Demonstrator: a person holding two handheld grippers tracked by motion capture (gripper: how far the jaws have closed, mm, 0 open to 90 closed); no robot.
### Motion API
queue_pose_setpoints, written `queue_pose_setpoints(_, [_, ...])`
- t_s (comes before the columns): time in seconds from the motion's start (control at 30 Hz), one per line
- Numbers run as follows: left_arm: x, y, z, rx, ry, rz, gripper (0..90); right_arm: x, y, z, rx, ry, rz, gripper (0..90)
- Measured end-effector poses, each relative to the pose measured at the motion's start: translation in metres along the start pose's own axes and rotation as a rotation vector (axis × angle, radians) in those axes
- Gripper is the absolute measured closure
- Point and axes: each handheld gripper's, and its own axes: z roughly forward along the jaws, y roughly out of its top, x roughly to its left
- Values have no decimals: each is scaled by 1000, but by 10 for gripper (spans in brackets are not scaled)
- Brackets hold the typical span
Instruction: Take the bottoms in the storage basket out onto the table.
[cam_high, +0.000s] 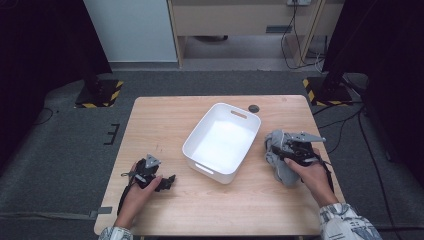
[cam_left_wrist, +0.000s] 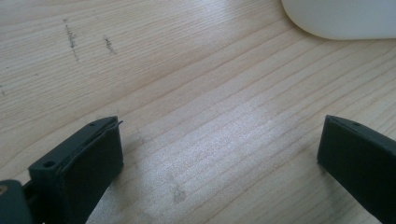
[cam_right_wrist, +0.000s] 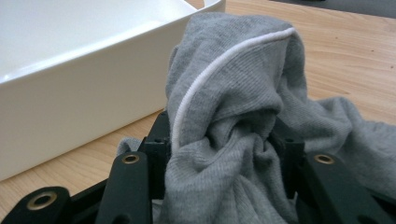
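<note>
A crumpled grey cloth (cam_high: 281, 167) with a white trim line lies on the wooden table (cam_high: 210, 205), just right of a white plastic bin (cam_high: 192, 139). My right gripper (cam_high: 280, 150) sits over the cloth with its jaws shut on a bunched fold. In the right gripper view the cloth (cam_right_wrist: 233, 93) narrows where the right gripper (cam_right_wrist: 219, 140) pinches it, and the bin wall (cam_right_wrist: 70, 93) stands close behind. My left gripper (cam_high: 169, 181) rests on the table at the left front. Its jaws are open, and in the left gripper view bare wood lies across the left gripper (cam_left_wrist: 219, 144).
The bin is empty and sits at an angle in the table's middle; its corner (cam_left_wrist: 341, 18) shows ahead of the left jaws. A small dark disc (cam_high: 254, 108) lies near the far edge. Grey carpet, cables and stands surround the table.
</note>
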Motion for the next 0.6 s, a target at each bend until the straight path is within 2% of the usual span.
queue_pose_setpoints(0.23, [0, 0, 0, 0, 0, -1, 0, 4, -10, 3, 29, -5, -16, 452])
queue_pose_setpoints(0.43, [0, 0, 0, -1, 0, -1, 0, 11, -20, 8, 33, -28, -33, 383])
queue_pose_setpoints(0.6, [0, 0, 0, -1, 0, 0, 0, 17, -22, 11, 58, -43, -59, 324])
